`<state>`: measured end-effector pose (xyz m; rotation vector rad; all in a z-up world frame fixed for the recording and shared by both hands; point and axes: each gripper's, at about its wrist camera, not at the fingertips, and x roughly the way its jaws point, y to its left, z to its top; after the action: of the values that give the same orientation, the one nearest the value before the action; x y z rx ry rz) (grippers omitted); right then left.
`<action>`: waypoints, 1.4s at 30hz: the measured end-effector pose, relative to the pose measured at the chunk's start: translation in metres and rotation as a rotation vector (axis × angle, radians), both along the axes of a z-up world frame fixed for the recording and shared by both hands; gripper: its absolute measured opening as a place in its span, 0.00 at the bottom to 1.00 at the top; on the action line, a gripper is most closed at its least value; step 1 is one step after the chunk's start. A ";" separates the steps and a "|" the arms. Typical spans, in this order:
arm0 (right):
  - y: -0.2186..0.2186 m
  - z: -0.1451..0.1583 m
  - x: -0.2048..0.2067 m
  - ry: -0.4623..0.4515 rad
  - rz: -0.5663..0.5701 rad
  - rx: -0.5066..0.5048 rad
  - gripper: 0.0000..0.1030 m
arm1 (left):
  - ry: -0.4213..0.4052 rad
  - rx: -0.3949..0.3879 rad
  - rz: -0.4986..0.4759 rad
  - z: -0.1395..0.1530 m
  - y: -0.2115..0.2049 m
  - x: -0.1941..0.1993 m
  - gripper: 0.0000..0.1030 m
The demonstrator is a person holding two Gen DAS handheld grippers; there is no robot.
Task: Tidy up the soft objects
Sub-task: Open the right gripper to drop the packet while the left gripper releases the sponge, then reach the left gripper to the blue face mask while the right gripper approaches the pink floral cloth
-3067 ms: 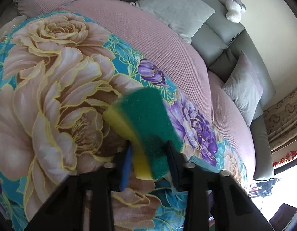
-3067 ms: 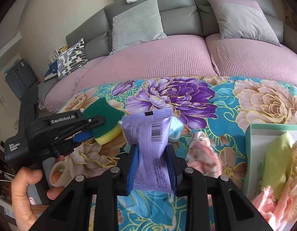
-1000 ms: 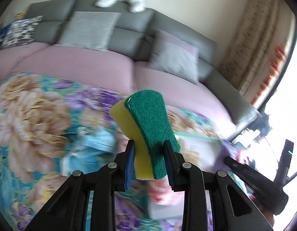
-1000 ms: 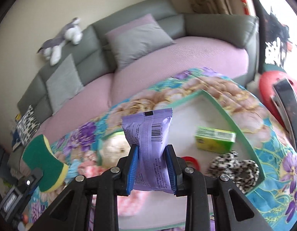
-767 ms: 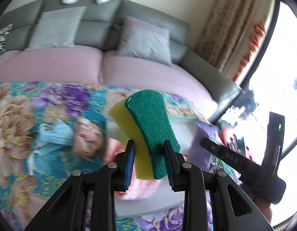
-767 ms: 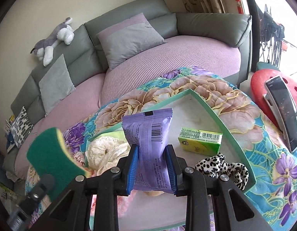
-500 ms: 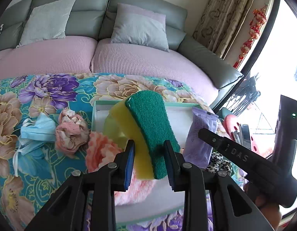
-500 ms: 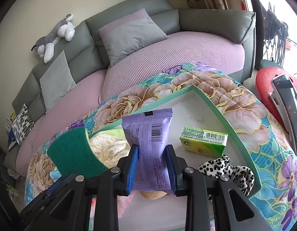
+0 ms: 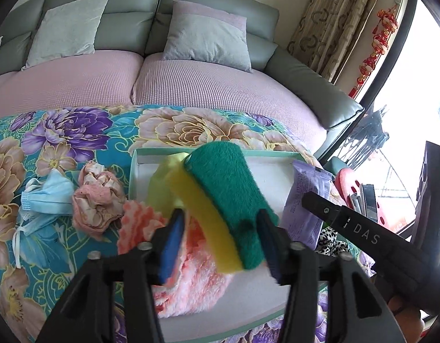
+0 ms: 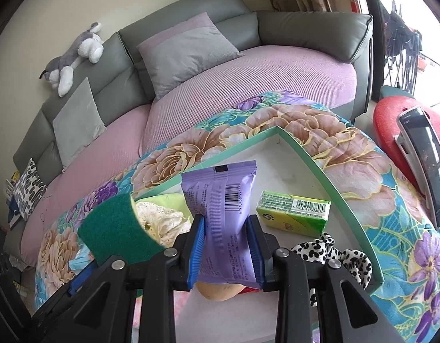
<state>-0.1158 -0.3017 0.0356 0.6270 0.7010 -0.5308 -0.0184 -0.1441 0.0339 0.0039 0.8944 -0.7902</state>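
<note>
A yellow sponge with a green scouring face (image 9: 225,200) hangs tilted between the fingers of my left gripper (image 9: 220,228), over the white tray with a mint-green rim (image 9: 208,151). The jaws are opening. The left pad stands clear of the sponge and only the right pad (image 9: 267,243) still touches it. My right gripper (image 10: 227,228) is shut on a purple packet (image 10: 222,214), held upright above the same tray (image 10: 328,177). In the right wrist view the sponge (image 10: 114,228) shows at lower left.
In the tray lie a green tissue pack (image 10: 294,211), a leopard-print scrunchie (image 10: 331,251), a pink fluffy cloth (image 9: 191,271) and a yellow-green cloth (image 9: 160,188). On the floral cover left of it lie a blue face mask (image 9: 45,197) and a crumpled pink cloth (image 9: 97,200). A phone (image 10: 422,165) rests on a red stool.
Both grippers swung from the floral cover to above the tray. The left jaws have spread and the sponge has tipped over and slid lower between them. The right still grips the packet.
</note>
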 end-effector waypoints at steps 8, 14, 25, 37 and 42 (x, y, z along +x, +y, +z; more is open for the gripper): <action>0.002 0.003 0.000 0.011 -0.006 -0.003 0.34 | -0.003 -0.009 0.009 0.009 0.010 0.000 0.62; 0.005 0.009 -0.002 0.021 -0.004 -0.023 0.36 | -0.023 -0.030 0.025 0.020 0.021 0.000 0.62; 0.014 0.009 0.003 0.150 0.006 -0.083 0.38 | -0.044 0.022 0.204 0.018 0.060 0.028 0.75; 0.028 0.009 0.015 0.203 0.048 -0.132 0.65 | -0.015 0.153 0.426 -0.008 0.107 0.060 0.86; 0.034 0.009 0.019 0.208 0.063 -0.145 0.71 | 0.003 0.168 0.488 -0.014 0.121 0.067 0.86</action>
<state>-0.0965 -0.2679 0.0448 0.4162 0.8675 -0.5881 0.0488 -0.0229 0.0197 -0.0658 0.9138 -0.2606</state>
